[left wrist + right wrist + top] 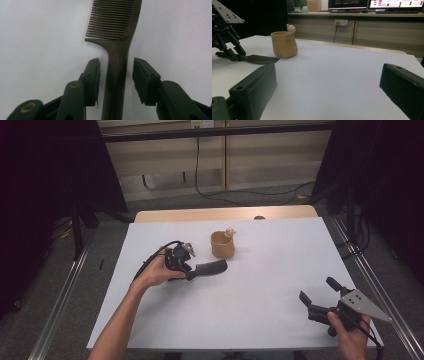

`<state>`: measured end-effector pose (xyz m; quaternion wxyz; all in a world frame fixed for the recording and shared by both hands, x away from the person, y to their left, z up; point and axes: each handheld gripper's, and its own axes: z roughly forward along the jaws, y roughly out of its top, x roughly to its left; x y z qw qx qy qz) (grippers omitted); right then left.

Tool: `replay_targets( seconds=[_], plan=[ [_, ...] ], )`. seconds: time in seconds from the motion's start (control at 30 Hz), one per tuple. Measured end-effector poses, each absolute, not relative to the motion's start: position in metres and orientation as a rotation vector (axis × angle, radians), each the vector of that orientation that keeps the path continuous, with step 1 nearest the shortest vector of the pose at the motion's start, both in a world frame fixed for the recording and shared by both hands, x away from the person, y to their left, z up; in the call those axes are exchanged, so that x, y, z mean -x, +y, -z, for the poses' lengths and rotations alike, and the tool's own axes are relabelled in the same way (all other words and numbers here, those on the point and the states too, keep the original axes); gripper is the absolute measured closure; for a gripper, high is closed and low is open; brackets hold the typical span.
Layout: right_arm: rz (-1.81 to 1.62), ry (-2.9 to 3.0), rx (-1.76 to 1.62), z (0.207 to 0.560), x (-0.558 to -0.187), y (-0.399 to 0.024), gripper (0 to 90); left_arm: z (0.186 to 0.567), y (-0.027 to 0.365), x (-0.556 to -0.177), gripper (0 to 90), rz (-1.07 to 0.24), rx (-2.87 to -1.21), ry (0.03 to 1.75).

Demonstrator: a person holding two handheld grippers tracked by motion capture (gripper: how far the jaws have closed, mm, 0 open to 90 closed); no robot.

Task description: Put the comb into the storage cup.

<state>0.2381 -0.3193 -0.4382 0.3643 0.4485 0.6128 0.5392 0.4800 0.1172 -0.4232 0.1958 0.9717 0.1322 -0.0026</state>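
A dark comb (210, 268) lies flat on the white table cover, teeth end toward the tan cup (222, 245). My left gripper (192, 271) is low over its handle. In the left gripper view the comb's handle (117, 75) runs up between the two jaws, with a narrow gap showing on each side, so the pads do not press on it. My right gripper (316, 288) rests at the front right of the table with its jaws wide open and nothing between them. The right gripper view looks across at the cup (284, 45) and the comb (259, 59).
The tan cup has a small pale bear figure (291, 28) on its rim. The white cover (260, 320) lies on a wooden table (225, 213). Metal rails run along both sides, and cables lie on the floor behind.
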Motion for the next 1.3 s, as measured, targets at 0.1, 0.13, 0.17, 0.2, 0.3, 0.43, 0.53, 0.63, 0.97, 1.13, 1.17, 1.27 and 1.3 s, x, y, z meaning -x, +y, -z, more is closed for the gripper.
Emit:
replay_targets(
  seconds=[0.1, 0.13, 0.17, 0.2, 0.3, 0.43, 0.53, 0.63, 0.97, 1.13, 1.17, 1.27, 1.3],
  plan=[
    [-1.389, 1.576, -1.151, 0.438, -0.238, -0.319, 0.2, 0.424, 0.117, -0.481, 62.1, 0.019, -2.732, 0.367],
    [-1.389, 1.577, -1.153, 0.438, -0.238, -0.319, 0.2, 0.424, 0.117, -0.482, 62.7, 0.023, -2.736, 0.364],
    [-1.387, 1.577, -1.152, 0.438, -0.238, -0.319, 0.2, 0.424, 0.116, -0.482, 63.7, 0.018, -2.727, 0.378],
    [-1.389, 1.576, -1.152, 0.438, -0.238, -0.319, 0.2, 0.425, 0.116, -0.481, 63.9, 0.015, -2.725, 0.381],
    [-1.390, 1.577, -1.151, 0.438, -0.238, -0.319, 0.2, 0.424, 0.114, -0.483, 64.4, 0.029, -2.746, 0.370],
    [-1.388, 1.578, -1.154, 0.438, -0.238, -0.319, 0.2, 0.422, 0.110, -0.485, 64.6, 0.015, -2.796, 0.300],
    [-1.388, 1.579, -1.153, 0.438, -0.238, -0.319, 0.2, 0.423, 0.109, -0.484, 65.1, 0.011, -2.787, 0.308],
    [-1.389, 1.579, -1.152, 0.438, -0.238, -0.319, 0.2, 0.423, 0.107, -0.484, 66.6, 0.001, -2.790, 0.318],
    [-1.389, 1.580, -1.152, 0.438, -0.238, -0.319, 0.2, 0.423, 0.107, -0.485, 72.2, 0.017, -2.800, 0.269],
    [-1.390, 1.581, -1.147, 0.438, -0.238, -0.319, 0.2, 0.423, 0.107, -0.487, 72.4, 0.029, -2.798, 0.265],
    [-1.391, 1.581, -1.147, 0.438, -0.238, -0.319, 0.2, 0.423, 0.107, -0.487, 72.4, 0.029, -2.798, 0.262],
    [-1.388, 1.578, -1.152, 0.438, -0.238, -0.320, 0.2, 0.423, 0.108, -0.488, 72.5, 0.063, -2.787, 0.262],
    [-1.388, 1.580, -1.152, 0.438, -0.238, -0.320, 0.2, 0.423, 0.108, -0.488, 72.5, 0.054, -2.785, 0.281]
  ],
)
